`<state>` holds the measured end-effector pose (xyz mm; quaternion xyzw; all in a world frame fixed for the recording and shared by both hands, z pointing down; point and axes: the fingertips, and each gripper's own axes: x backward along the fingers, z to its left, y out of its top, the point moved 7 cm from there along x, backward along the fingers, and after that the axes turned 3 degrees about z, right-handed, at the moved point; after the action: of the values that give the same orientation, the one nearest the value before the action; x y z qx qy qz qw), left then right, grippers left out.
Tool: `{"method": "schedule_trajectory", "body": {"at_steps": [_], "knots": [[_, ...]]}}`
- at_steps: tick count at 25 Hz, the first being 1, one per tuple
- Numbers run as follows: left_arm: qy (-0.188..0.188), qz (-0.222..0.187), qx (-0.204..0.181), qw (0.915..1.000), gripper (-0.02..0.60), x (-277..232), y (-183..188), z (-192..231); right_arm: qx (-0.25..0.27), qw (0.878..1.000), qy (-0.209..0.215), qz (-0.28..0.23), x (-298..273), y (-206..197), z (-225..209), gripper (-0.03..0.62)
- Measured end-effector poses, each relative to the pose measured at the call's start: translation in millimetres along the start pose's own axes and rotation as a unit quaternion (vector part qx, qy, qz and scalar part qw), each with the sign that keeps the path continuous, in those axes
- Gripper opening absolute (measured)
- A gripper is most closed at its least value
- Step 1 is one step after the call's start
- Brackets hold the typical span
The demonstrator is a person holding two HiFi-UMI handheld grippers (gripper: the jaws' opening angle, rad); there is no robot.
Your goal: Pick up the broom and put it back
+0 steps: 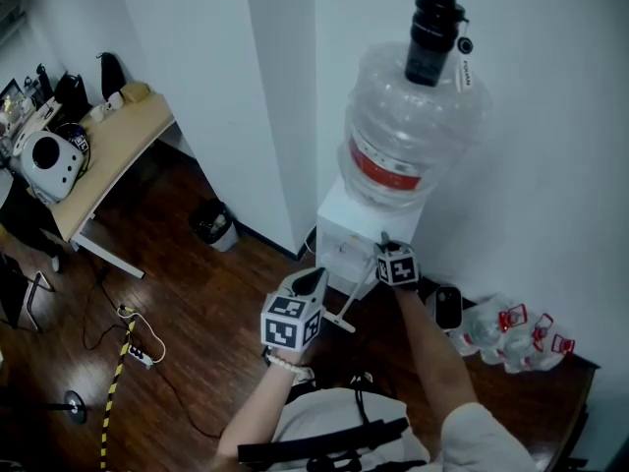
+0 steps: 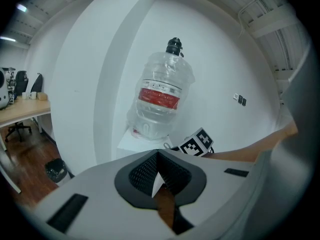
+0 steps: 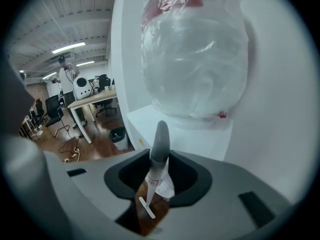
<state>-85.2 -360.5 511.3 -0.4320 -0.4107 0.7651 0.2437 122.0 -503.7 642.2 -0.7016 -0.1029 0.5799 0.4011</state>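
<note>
1. Closest to my view is the left gripper point(image 2: 157, 154). Its jaws are closed together with nothing between them, and they hang near the broom's shaft without touching it.
2. The right gripper point(image 3: 162, 155) has its jaws standing fairly wide. The broom point(image 3: 160, 136) rises between them, grey grip end poking out past the tips. I see gaps on both sides, so I judge the pads are not pressing.
3. Below the right jaws the thin white shaft slants down toward the floor. I cannot make out the bristle end.
4. Just beyond the right jaws stands the white water dispenser point(image 1: 359, 229), with the big water bottle point(image 1: 408, 146) ahead of and above them.
5. Handling, as I judge it: light, stiff and smooth, and long enough to swing or tip. The grey grip is the best place to hold it, squarely across the pads.
6. Count: one broom, two grippers, one dispenser, one big bottle, and one bin point(image 1: 211, 224) far off to the left of the left jaws.
</note>
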Motion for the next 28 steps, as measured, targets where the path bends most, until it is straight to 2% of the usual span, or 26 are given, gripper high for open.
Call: {"method": "schedule_trajectory", "body": {"at_steps": [9,14,18,23,28], "knots": [[-0.02,0.007,-0.006,0.9998,-0.006,-4,0,0,-0.043,0.999,-0.004,-0.026,16,4,-13,0.189],[-0.03,0.008,-0.002,0.9995,-0.006,-1,-11,10,-0.084,0.995,-0.004,-0.06,54,-19,3,0.2],[-0.037,0.009,-0.004,0.9993,-0.006,5,-17,21,-0.136,0.988,0.02,-0.067,79,-47,31,0.008],[-0.05,-0.005,-0.004,0.9987,-0.006,18,-23,23,-0.185,0.979,0.051,-0.067,106,-59,72,0.006],[-0.058,-0.012,-0.012,0.9982,-0.006,30,-36,9,-0.176,0.978,0.078,-0.08,129,-66,110,0.006]]}}
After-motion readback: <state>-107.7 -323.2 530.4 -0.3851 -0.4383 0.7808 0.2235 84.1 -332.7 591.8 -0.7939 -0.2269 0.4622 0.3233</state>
